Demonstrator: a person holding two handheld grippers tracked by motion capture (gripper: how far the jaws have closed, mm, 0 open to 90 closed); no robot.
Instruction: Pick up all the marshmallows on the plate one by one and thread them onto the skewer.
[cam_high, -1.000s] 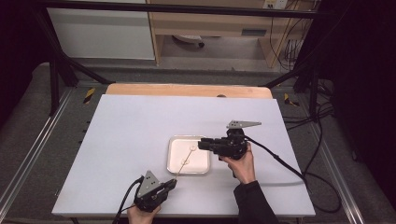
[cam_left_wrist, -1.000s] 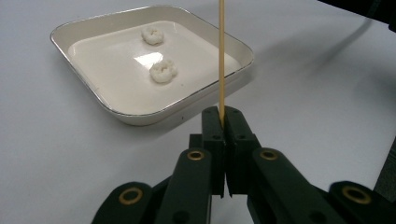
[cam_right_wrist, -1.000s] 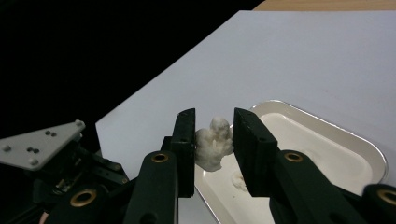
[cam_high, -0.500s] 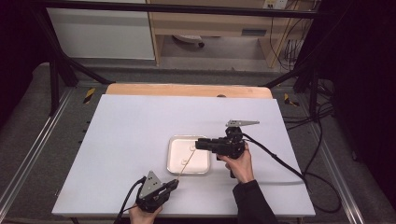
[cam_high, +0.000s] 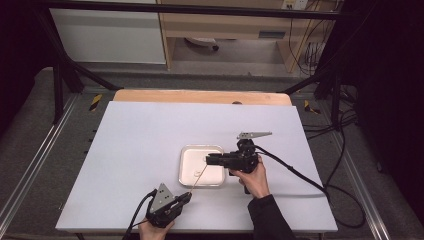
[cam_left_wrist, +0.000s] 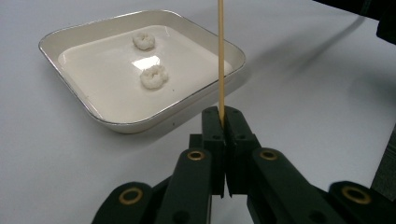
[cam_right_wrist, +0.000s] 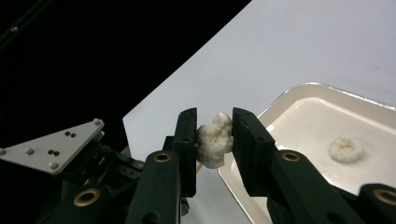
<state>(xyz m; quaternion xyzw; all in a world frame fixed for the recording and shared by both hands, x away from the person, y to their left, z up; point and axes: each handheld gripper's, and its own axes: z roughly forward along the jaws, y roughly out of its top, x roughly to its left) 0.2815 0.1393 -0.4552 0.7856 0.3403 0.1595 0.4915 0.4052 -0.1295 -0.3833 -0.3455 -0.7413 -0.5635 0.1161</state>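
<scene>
My left gripper (cam_high: 187, 196) (cam_left_wrist: 222, 112) sits near the table's front edge, shut on the lower end of a thin wooden skewer (cam_high: 198, 179) (cam_left_wrist: 220, 56). The skewer slants up over a white square tray (cam_high: 183, 170) (cam_left_wrist: 95, 109). Two white ring-shaped pieces (cam_left_wrist: 144, 41) (cam_left_wrist: 154, 76) lie in the tray. My right gripper (cam_high: 209, 159) (cam_right_wrist: 215, 115) hovers over the tray's right side, shut on a third white puffy piece (cam_right_wrist: 214, 140). Its jaws have just been closing further on that piece. The piece hangs just above the skewer's tip.
A white sheet (cam_high: 150, 135) covers the table, with a wooden strip (cam_high: 200, 96) along its far edge. The grey plate (cam_right_wrist: 51, 147) of the left gripper appears below the right jaws. Cables (cam_high: 295, 172) trail off to the right.
My right gripper has shifted slightly left over the tray with the white piece, closer to the skewer tip. The left gripper and skewer have stayed put.
</scene>
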